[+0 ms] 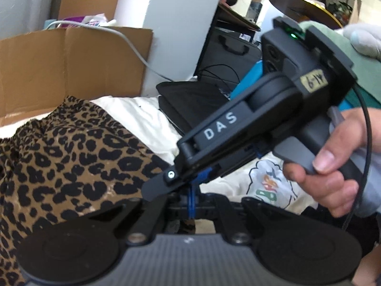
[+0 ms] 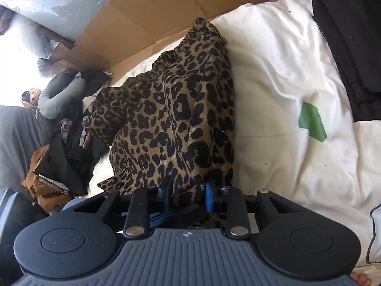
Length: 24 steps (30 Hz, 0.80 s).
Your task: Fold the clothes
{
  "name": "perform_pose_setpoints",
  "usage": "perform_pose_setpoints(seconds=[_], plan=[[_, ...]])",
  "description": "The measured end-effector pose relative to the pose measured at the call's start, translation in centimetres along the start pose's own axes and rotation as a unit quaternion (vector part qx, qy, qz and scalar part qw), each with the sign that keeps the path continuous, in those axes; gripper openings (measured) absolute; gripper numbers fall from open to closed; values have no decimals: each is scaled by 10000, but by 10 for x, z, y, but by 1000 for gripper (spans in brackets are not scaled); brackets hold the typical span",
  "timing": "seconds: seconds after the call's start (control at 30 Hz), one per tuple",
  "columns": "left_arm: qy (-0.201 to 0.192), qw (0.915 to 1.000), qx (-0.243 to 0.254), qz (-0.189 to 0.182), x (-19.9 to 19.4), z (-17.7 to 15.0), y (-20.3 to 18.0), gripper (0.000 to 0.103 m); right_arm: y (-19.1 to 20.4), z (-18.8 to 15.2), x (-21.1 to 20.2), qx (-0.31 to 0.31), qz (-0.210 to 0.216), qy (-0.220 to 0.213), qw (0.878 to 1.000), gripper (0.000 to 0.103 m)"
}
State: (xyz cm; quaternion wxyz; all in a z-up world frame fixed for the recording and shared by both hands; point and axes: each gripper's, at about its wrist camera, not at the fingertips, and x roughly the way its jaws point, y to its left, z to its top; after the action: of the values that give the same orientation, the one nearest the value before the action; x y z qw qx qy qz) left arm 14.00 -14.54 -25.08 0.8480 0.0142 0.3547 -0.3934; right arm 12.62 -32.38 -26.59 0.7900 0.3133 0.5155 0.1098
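Your left gripper [image 1: 191, 208] has its blue fingers pressed nearly together on a thin fold of the leopard-print garment [image 1: 71, 157], just under the right gripper's black body. Your right gripper [image 2: 188, 190] has its blue fingers [image 2: 209, 195] partly spread, with a bunch of the same garment [image 2: 176, 124] pinched between them. The garment lies heaped on the white bedding [image 2: 273, 90], beside a cardboard box [image 2: 147, 16].

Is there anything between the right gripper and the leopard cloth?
No. In the right wrist view, the right gripper is already shut on the hem of the leopard cloth, with fabric pinched between its blue fingers. The rest of the cloth lies on the white bedding.
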Motion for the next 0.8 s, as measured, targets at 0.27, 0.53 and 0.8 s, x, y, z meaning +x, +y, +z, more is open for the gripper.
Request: perform_pose_setpoints(seconds=[0.27, 0.53, 0.8], plan=[[165, 9995, -261, -42, -13, -3, 19, 2, -22, 3, -12, -34, -198, -232, 9995, 8], [234, 9960, -682, 533, -44, -4, 65, 3, -67, 1, -28, 179, -754, -503, 9957, 8], [598, 9882, -1027, 966, -66, -23, 97, 4, -105, 6, -28, 167, -1372, -654, 9882, 7]])
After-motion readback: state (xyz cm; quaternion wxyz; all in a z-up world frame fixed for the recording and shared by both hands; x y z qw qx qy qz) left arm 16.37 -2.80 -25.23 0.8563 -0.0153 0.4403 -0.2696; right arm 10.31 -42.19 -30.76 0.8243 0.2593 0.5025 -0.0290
